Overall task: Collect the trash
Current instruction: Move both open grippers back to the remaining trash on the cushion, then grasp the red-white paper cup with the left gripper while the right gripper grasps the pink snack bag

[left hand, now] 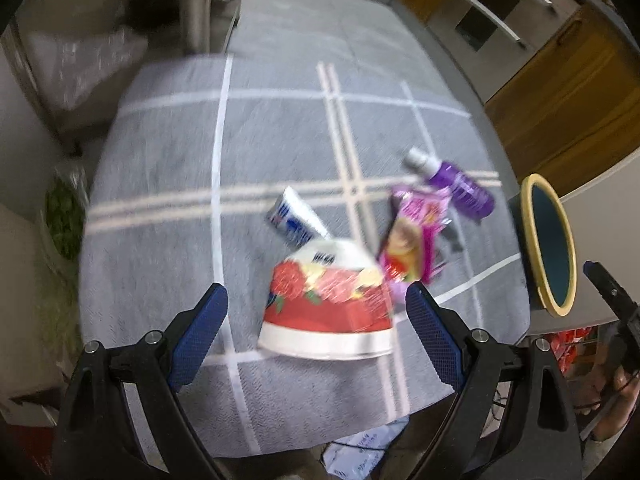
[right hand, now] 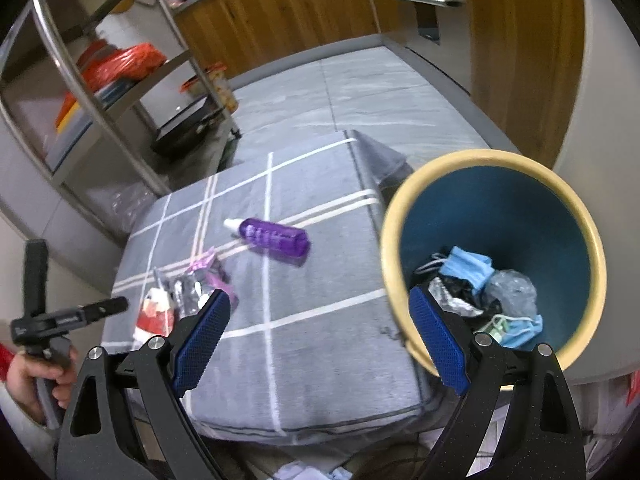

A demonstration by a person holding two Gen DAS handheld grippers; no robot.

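A red and white paper bowl [left hand: 328, 308] lies upside down on the grey checked cloth [left hand: 168, 184]. Behind it lie a blue and white carton [left hand: 296, 220], a pink snack wrapper [left hand: 416, 232] and a purple bottle [left hand: 460, 188]. My left gripper [left hand: 316, 332] is open, its fingers either side of the bowl, just short of it. My right gripper [right hand: 320, 336] is open and empty over the cloth's near edge, beside the bin [right hand: 400, 216], which holds face masks and wrappers. The purple bottle [right hand: 276, 236] and the pink wrapper [right hand: 208, 272] also show there.
The blue bin with a cream rim [left hand: 532, 196] stands off the cloth's right edge. A metal shelf rack [right hand: 100, 92] with bags and boxes stands at the back left. Wooden cabinets [right hand: 304, 4] line the back. Papers [left hand: 360, 448] lie on the floor below the near edge.
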